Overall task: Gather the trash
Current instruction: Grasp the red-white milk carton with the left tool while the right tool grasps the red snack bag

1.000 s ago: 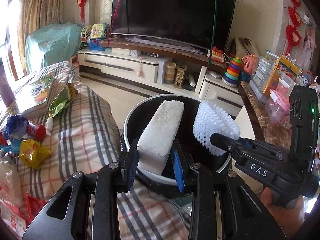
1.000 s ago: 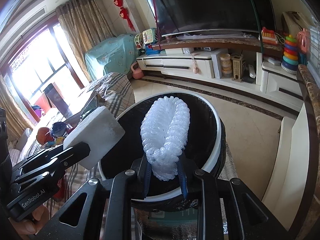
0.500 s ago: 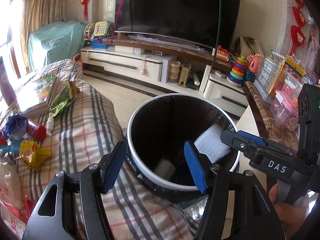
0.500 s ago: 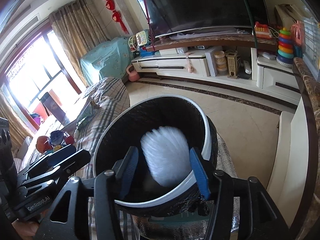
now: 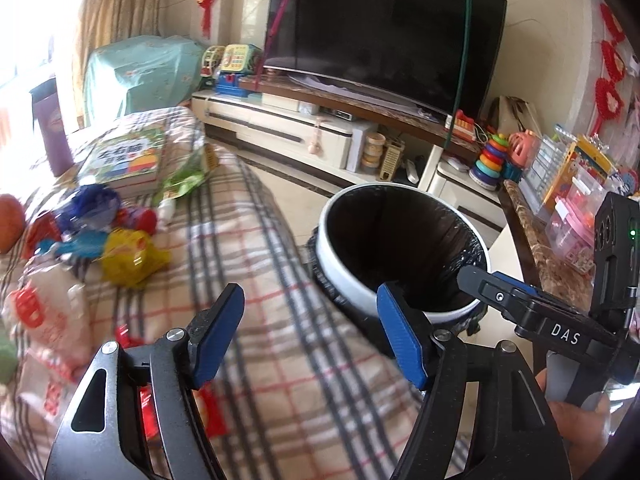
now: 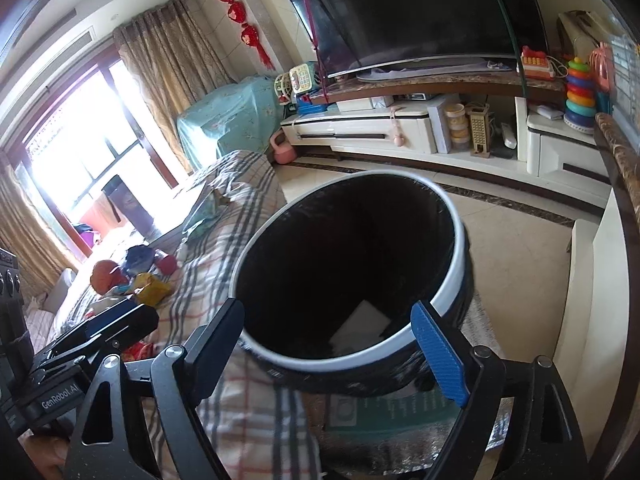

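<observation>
A black-lined bin with a white rim stands beside a plaid-covered sofa. A white foam block lies at its bottom. My left gripper hangs over the plaid edge just left of the bin, its jaws opening with nothing between them. My right gripper hovers over the near rim of the bin, jaws also opening and empty. On the cloth lie a yellow wrapper, a blue wrapper, a green wrapper and a white bag with red print.
A picture book rests at the far end of the cloth. Behind the bin are tiled floor, a TV on a low cabinet, and toys. A marble-topped counter runs along the right.
The left gripper let go of the white foam block and the right let go of the white foam net; both fell into the bin. Both jaws spread wide, and the left gripper swung left.
</observation>
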A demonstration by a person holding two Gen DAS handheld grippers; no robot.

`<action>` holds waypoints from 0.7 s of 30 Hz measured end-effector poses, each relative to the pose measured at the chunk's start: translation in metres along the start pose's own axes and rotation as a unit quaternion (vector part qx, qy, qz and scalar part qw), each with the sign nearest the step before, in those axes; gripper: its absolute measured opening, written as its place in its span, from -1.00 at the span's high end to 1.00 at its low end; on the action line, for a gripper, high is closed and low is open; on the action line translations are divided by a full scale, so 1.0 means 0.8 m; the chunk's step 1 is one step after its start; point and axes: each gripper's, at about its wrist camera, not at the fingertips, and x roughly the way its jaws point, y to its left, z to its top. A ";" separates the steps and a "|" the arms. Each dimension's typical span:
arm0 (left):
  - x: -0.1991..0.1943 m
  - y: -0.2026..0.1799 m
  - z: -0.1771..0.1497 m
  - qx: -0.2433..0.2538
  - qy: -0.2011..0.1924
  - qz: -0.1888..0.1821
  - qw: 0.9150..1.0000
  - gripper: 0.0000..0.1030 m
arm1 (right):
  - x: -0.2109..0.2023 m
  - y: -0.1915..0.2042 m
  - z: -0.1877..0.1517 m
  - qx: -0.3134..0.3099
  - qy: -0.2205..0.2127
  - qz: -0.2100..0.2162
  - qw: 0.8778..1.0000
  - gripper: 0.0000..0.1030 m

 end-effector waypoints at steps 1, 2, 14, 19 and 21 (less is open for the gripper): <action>-0.004 0.005 -0.003 -0.004 -0.001 0.001 1.000 -0.37 | -0.001 0.005 -0.002 -0.002 -0.001 0.002 1.000 -0.69; -0.009 0.011 -0.007 -0.008 -0.002 0.002 1.000 -0.37 | -0.003 0.009 -0.004 -0.004 -0.003 0.003 1.000 -0.69; -0.069 0.089 -0.052 -0.070 -0.016 0.034 0.997 -0.37 | -0.001 0.079 -0.039 -0.044 0.010 0.043 0.998 -0.73; -0.090 0.122 -0.067 -0.093 -0.023 0.060 0.994 -0.37 | 0.010 0.110 -0.059 -0.061 0.030 0.064 0.996 -0.73; -0.098 0.136 -0.074 -0.104 -0.027 0.071 0.992 -0.37 | 0.015 0.123 -0.067 -0.072 0.040 0.073 0.994 -0.73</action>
